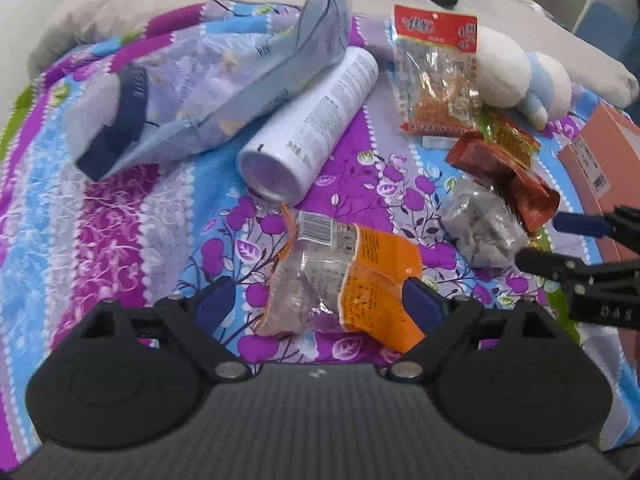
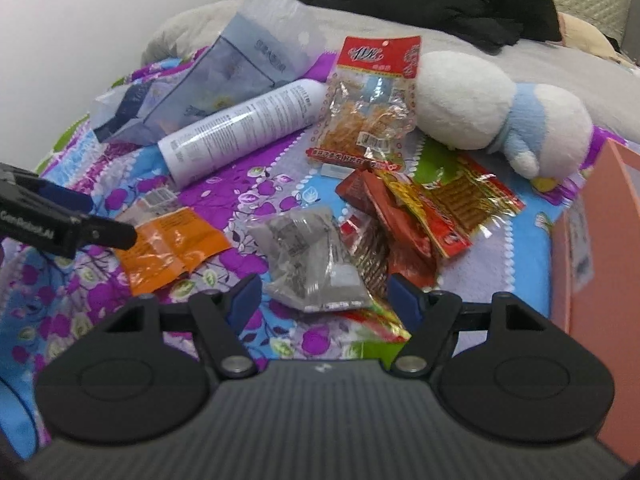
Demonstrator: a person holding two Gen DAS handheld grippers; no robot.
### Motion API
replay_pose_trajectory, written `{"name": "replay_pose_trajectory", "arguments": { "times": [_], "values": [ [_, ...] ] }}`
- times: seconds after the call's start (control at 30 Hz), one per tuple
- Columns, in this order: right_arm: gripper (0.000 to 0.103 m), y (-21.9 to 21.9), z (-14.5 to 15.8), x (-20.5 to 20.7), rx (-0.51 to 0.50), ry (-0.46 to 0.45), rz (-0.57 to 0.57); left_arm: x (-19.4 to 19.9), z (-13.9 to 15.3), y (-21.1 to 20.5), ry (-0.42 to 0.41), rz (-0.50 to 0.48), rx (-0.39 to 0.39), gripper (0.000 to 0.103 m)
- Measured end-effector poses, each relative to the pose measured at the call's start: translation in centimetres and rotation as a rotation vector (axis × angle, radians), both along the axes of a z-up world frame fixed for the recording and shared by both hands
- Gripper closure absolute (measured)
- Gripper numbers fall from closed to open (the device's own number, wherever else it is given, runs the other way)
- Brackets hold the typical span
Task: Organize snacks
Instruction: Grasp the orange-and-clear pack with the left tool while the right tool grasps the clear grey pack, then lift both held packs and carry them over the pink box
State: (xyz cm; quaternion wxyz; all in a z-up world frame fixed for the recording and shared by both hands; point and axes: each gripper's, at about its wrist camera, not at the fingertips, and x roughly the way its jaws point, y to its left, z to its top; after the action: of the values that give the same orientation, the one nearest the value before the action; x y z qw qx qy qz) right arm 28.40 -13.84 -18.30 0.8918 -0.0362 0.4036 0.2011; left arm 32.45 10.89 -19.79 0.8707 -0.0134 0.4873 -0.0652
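Snack packets lie on a flowered bedspread. My left gripper is open, its jaws on either side of an orange and clear packet, which also shows in the right wrist view. My right gripper is open around a grey clear packet, seen in the left wrist view too. Dark red packets lie just beyond it. A red-topped packet of orange snacks lies farther back.
A white spray can lies on its side beside a pale blue plastic bag. A white and blue plush toy lies at the back right. An orange cardboard box stands at the right. Grey bedding and dark clothes lie behind.
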Motion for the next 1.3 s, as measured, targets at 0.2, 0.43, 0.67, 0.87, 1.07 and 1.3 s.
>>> {"name": "replay_pose_trajectory", "arguments": {
  "times": [0.2,0.43,0.67,0.87,1.07,1.3],
  "values": [
    [0.031,2.3,-1.9,2.0,-0.068,-0.025,0.046,1.2,-2.3,-0.5,-0.003,-0.052,0.007,0.009],
    [0.026,4.3,-3.7,3.9,-0.129,-0.033,0.072,2.0,-4.5,-2.1,-0.007,-0.121,0.027,0.008],
    [0.041,5.6,-3.7,2.8,-0.206,-0.071,0.108,1.5,-4.8,-3.9,0.004,-0.146,0.065,0.015],
    [0.048,5.0,-3.3,1.7,-0.194,-0.070,0.091,0.6,-4.1,-3.8,0.018,-0.101,0.044,0.030],
    [0.049,3.9,-2.6,-0.1,-0.150,-0.044,0.063,-1.1,-2.8,-3.5,0.050,-0.060,-0.012,0.037],
    [0.049,2.2,-1.7,-3.7,-0.103,-0.017,0.028,-4.3,-1.9,-3.9,0.058,-0.016,-0.064,0.038]
  ]
}}
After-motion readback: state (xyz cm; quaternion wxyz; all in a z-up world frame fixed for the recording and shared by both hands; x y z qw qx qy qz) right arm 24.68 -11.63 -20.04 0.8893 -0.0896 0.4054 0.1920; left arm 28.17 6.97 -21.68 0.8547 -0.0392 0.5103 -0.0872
